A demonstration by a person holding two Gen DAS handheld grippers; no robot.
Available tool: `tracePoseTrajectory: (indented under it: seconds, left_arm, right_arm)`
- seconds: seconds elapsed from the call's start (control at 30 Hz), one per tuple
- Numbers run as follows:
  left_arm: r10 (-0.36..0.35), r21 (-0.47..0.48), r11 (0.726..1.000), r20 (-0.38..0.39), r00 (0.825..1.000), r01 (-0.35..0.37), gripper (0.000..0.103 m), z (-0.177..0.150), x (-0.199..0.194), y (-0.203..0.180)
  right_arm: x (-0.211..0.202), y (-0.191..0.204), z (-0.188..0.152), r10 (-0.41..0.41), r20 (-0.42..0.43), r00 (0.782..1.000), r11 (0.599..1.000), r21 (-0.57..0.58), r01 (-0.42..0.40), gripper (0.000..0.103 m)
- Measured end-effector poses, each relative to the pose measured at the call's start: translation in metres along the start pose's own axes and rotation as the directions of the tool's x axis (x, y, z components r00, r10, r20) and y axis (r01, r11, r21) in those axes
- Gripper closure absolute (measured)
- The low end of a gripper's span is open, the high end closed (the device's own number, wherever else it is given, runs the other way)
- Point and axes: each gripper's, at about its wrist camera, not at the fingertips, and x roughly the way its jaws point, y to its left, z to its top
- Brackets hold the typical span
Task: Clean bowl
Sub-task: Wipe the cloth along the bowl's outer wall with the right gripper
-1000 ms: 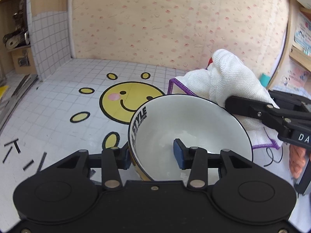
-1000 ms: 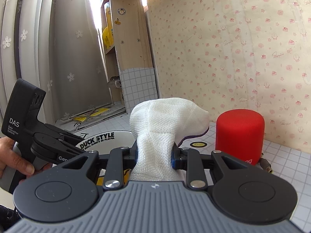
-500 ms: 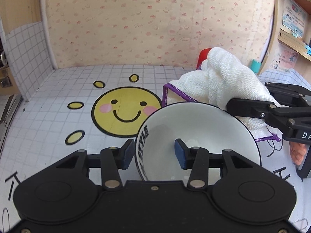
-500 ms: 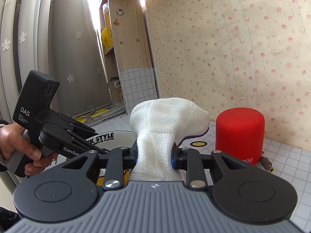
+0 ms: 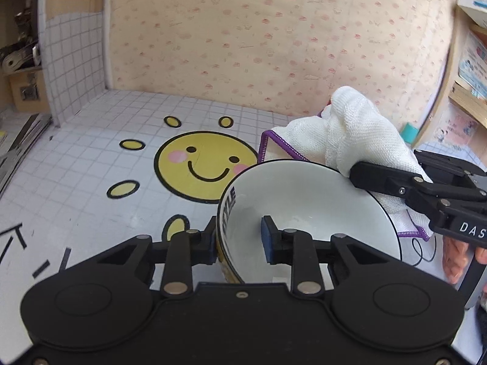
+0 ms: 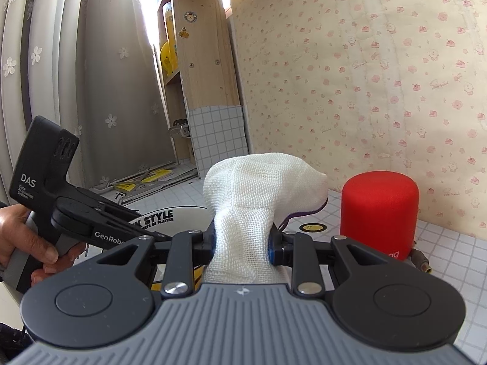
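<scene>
The one white bowl (image 5: 307, 213) sits on the tiled bench (image 5: 91, 188), just beside the smiley print (image 5: 207, 165). The left claw (image 5: 240, 240) has just been closing, its jaws straddling the bowl's near rim and now pinching it. The right claw (image 6: 242, 245) pinches the single white cloth (image 6: 258, 200) just behind the bowl. One red cylinder (image 6: 379, 213) stands nearby. A thin rim pinch could slip and tip the bowl once wiping presses down.

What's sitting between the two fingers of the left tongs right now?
The bowl's near rim wall: one finger outside it, the other inside. The left wrist view shows this.
</scene>
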Motion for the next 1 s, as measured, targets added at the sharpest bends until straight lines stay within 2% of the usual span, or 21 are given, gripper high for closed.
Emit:
tracePoseTrajectory:
  seconds: [0.27, 0.63, 1.0]
  left_arm:
    - [0.053, -0.023, 0.998, 0.006, 0.999, -0.053, 0.074, -0.003, -0.003, -0.006]
    - [0.068, -0.025, 0.997, 0.022, 0.997, -0.068, 0.073, -0.005, -0.002, -0.009]
    - [0.086, -0.016, 0.996, 0.022, 0.996, -0.085, 0.073, -0.01, -0.002, -0.017]
  right_arm:
    - [0.021, -0.003, 0.017, 0.013, -0.022, 1.0, 1.0, -0.01, -0.013, 0.073]
    - [-0.028, -0.006, -0.004, 0.038, -0.031, 0.999, 0.999, 0.032, -0.037, 0.073]
    - [0.015, -0.008, 0.018, 0.028, -0.027, 0.999, 0.999, 0.044, -0.027, 0.073]
